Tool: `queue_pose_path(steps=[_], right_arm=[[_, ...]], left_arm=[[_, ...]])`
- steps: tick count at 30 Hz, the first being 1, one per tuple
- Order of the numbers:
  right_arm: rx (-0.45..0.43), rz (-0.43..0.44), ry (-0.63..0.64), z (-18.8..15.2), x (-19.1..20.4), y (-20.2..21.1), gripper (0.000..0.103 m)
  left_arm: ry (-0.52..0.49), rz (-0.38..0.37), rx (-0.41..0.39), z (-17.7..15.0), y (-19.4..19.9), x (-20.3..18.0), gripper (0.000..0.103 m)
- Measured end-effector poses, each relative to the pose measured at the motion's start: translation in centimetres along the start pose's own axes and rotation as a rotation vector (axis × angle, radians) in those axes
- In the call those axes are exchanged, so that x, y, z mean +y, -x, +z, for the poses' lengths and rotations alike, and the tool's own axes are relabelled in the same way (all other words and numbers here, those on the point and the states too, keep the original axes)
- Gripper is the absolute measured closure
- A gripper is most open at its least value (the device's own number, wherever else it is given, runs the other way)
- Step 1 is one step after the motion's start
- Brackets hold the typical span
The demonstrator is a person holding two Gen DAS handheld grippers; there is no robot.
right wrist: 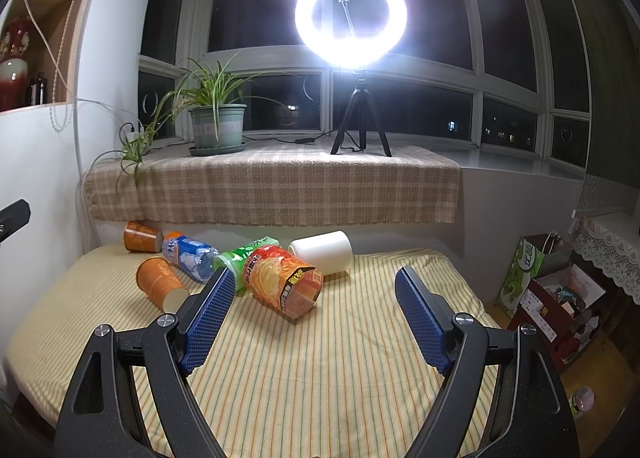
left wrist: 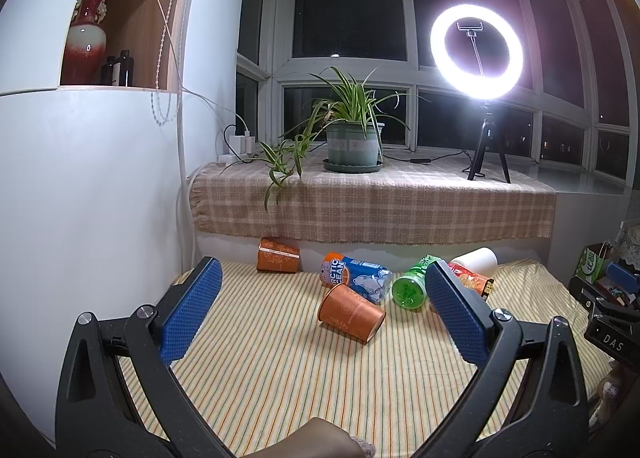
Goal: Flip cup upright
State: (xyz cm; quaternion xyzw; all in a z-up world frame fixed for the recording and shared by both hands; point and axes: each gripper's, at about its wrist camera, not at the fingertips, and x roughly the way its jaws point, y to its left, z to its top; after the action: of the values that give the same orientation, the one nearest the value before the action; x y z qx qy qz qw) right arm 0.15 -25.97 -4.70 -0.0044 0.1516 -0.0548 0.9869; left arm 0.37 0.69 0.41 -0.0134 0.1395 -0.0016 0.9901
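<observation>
— What have you got in front of you?

— Both of my grippers hang over the striped mattress (left wrist: pixel 280 386), nothing between the fingers of either. My left gripper (left wrist: pixel 324 310) has its blue pads spread wide apart; my right gripper (right wrist: pixel 314 314) is spread just as wide.

— And the cups?

— All lying on their sides, gathered toward the far edge of the mattress, under the checked cloth (right wrist: pixel 272 190) of the window ledge. The nearest to my left gripper is an orange paper cup (left wrist: pixel 350 316), tipped over, its bottom toward me and to the right. A second orange cup (left wrist: pixel 277 255) lies right at the far edge, near the far left corner.

— What sits between them?

— A blue bottle (left wrist: pixel 358 277) on its side, touching the near orange cup (the label reads "Arctic Ocean"). Just to its right a green cup (left wrist: pixel 412 284) lies with its bottom facing me. Then an orange-printed cup (right wrist: pixel 284 282), also down, resting against the green one, and behind it a white cup (right wrist: pixel 322 252) near the far edge.

— Anything in contact with your fingers?

— No. In the right wrist view the left finger's tip overlaps the green cup, but I cannot tell whether they touch.

— And above?

— A potted plant (right wrist: pixel 218 126) and a lit ring light (right wrist: pixel 351 18) stand on the ledge.
</observation>
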Motion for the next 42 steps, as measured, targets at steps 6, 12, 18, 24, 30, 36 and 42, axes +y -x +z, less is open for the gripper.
queue_pose_path(steps=[6, 12, 18, 24, 30, 36, 42], right_arm=[[0.005, 0.000, 0.003, -0.1, -0.1, -0.1, 0.021], [0.009, 0.000, 0.003, -0.2, -0.1, -0.2, 0.021], [0.016, 0.005, 0.008, -0.2, 0.2, -0.5, 0.021], [0.024, 0.009, 0.017, -0.3, 0.6, -1.0, 0.021], [0.032, 0.020, 0.034, -0.2, 1.1, -1.5, 0.021], [0.057, 0.068, 0.042, 0.1, 1.8, -2.9, 0.021], [0.106, 0.177, 0.122, 0.8, 3.7, -6.3, 0.021]], left_arm=[[-0.002, -0.002, 0.003, 0.0, -0.1, 0.2, 0.000], [0.000, 0.002, 0.007, 0.1, -0.1, 0.3, 0.000], [-0.002, 0.003, 0.004, -0.1, -0.1, 0.0, 0.000], [-0.001, 0.003, 0.008, -0.3, -0.4, 0.1, 0.000], [0.000, 0.006, 0.021, -1.0, -1.7, 0.5, 0.000], [0.005, 0.022, 0.044, -1.4, -2.6, 1.6, 0.000], [0.006, 0.059, 0.073, -2.0, -3.3, 3.2, 0.000]])
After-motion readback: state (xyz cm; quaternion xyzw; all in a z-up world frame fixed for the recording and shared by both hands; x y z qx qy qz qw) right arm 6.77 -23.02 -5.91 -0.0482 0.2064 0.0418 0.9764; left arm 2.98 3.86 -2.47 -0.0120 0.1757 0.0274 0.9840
